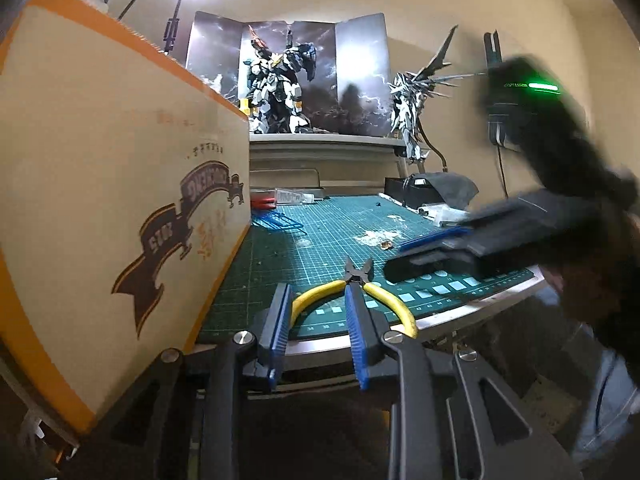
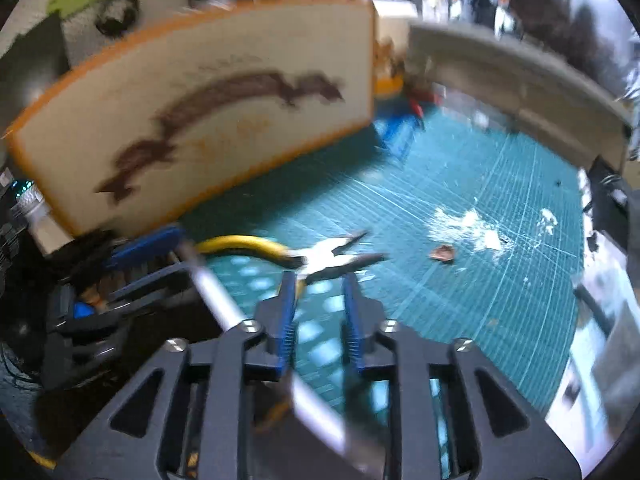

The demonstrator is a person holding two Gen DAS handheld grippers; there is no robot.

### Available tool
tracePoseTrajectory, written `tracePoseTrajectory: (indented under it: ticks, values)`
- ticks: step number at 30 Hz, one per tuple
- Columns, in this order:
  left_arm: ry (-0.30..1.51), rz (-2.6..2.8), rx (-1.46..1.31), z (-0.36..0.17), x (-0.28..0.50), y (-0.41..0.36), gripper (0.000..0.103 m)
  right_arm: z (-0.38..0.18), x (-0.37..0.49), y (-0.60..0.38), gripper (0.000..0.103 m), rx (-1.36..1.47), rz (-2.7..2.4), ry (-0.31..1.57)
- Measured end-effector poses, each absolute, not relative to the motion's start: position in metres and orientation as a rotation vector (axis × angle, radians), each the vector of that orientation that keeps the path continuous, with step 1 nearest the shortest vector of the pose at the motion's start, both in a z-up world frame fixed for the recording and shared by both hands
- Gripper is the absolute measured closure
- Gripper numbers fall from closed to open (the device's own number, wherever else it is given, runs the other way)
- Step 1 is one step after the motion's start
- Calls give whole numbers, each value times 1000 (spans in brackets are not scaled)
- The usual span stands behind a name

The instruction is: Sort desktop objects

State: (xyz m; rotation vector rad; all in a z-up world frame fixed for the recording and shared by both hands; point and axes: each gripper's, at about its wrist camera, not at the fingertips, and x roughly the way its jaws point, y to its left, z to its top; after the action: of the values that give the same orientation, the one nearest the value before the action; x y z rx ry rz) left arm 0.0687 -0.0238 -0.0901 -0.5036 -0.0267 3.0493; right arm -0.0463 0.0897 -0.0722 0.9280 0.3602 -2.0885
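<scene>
A: Pliers (image 1: 352, 292) with yellow handles lie on the green cutting mat (image 1: 320, 236), near its front edge, with the nose pointing away from the front edge and its tips parted.

B: And what stands at the far left?

A: A cardboard box (image 1: 120, 184) with orange edges and a brown banner print stands upright on the tabletop, along the mat's left side. Behind its far corner, blue plastic pieces (image 1: 280, 220) and a red-handled tool (image 1: 262, 201) lie on the mat.

B: How is the left gripper (image 1: 318, 330) set?

A: Its jaws are spread apart and hold nothing. They sit at the tabletop's front edge, just short of the pliers' handles; one handle curves across the gap between the blue pads (image 1: 280, 320).

B: Further back, in the middle?

A: A white robot model (image 1: 276, 92) stands on a raised shelf (image 1: 328, 140) before a stormy backdrop. To its right stands a spiky winged model (image 1: 412, 104). White scraps (image 1: 380, 236) are scattered on the mat.

B: And the right gripper (image 2: 320, 312)?

A: In the left wrist view it comes in blurred from the right, low over the mat, beside the pliers. In its own view the jaws are parted and empty, just short of the pliers' head, though blur keeps me from telling whether they touch it.
</scene>
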Motion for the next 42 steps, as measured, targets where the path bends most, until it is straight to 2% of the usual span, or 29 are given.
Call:
tracePoseTrajectory:
  ticks: [2,6,9,13,18,20,22,26,31,33,34,35,42]
  values:
    - [-28,3051,-486,-91,72,-25,76,-77,-19,97,58,838,-2179,288]
    - [-26,3056,-466,-94,82,-27,75,-87,37,111,58,646,-2345,137]
    - [-33,3058,-465,-96,91,-30,74,-99,51,108,58,633,-2428,79]
    - [-41,3067,-455,-97,98,-32,74,-101,59,97,60,600,-2532,170]
    - [-45,3070,-435,-94,103,-33,74,-104,61,84,71,589,-2545,269]
    - [-50,3067,-440,-93,102,-33,74,-102,61,85,84,603,-2554,244]
    - [-56,3065,-444,-93,102,-33,74,-102,60,89,91,618,-2573,221]
    - [-67,3062,-455,-94,100,-34,74,-98,48,103,95,647,-2596,135]
    - [-74,3056,-469,-93,96,-33,74,-93,24,120,96,725,-2572,-11]
    - [-75,3053,-476,-94,95,-32,74,-89,14,127,85,734,-2568,-77]
    - [-75,3051,-480,-94,94,-32,74,-87,10,129,70,725,-2574,-91]
    - [-73,3049,-486,-94,93,-31,74,-86,6,132,66,716,-2580,-103]
    - [-75,3051,-503,-94,89,-31,74,-85,-2,113,66,692,-2519,107]
